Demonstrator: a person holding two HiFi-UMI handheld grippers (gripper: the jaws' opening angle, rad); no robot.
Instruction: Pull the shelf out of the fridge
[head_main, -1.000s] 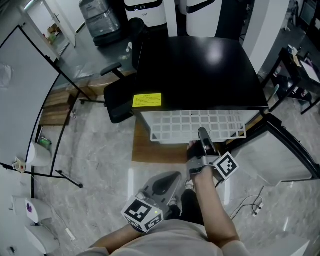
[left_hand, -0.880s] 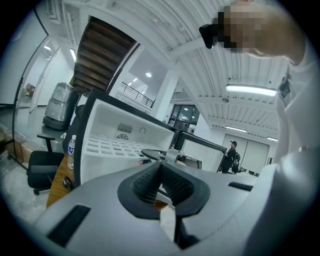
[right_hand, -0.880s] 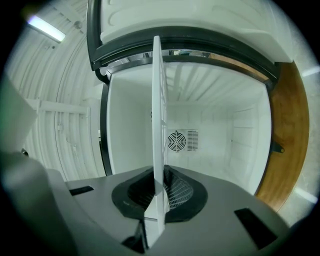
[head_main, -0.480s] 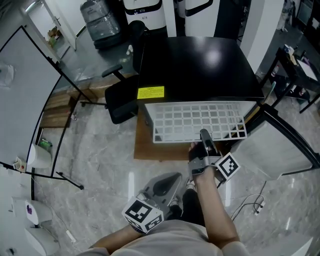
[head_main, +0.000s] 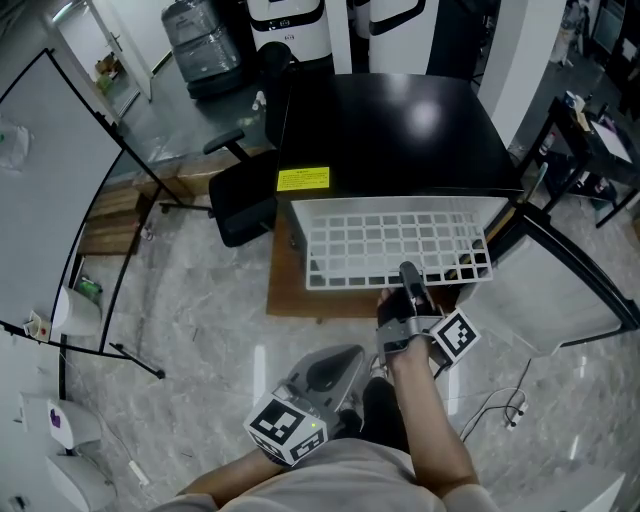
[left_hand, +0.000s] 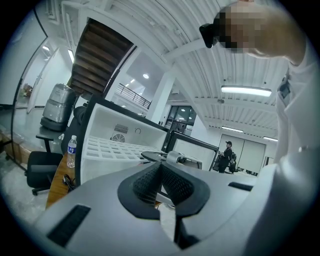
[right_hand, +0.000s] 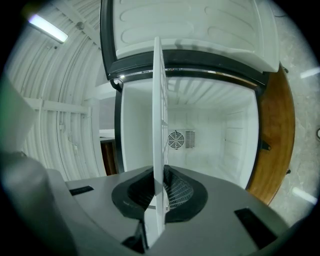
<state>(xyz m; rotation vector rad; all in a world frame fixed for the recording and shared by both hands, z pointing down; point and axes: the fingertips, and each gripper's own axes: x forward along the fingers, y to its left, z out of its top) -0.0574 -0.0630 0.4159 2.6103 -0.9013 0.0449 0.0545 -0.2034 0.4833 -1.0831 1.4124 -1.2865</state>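
A white grid shelf (head_main: 385, 242) sticks far out of the front of the small black fridge (head_main: 400, 135). My right gripper (head_main: 409, 274) is shut on the shelf's front edge near its middle. In the right gripper view the shelf (right_hand: 159, 125) runs edge-on as a thin white panel from between the pads into the white fridge interior (right_hand: 210, 135). My left gripper (head_main: 322, 372) hangs low near the person's body, away from the fridge, shut with nothing in it. Its view shows the shelf (left_hand: 115, 148) and the fridge from the side.
The open fridge door (head_main: 570, 290) stands to the right of the shelf. A black office chair (head_main: 240, 195) is left of the fridge, which rests on a wooden board (head_main: 300, 295). A water bottle (left_hand: 71, 151) stands beside the fridge. Cables (head_main: 505, 410) lie on the marble floor at right.
The shelf has slid further out of the fridge toward the person, drawn by my right gripper. The left gripper has stayed where it was.
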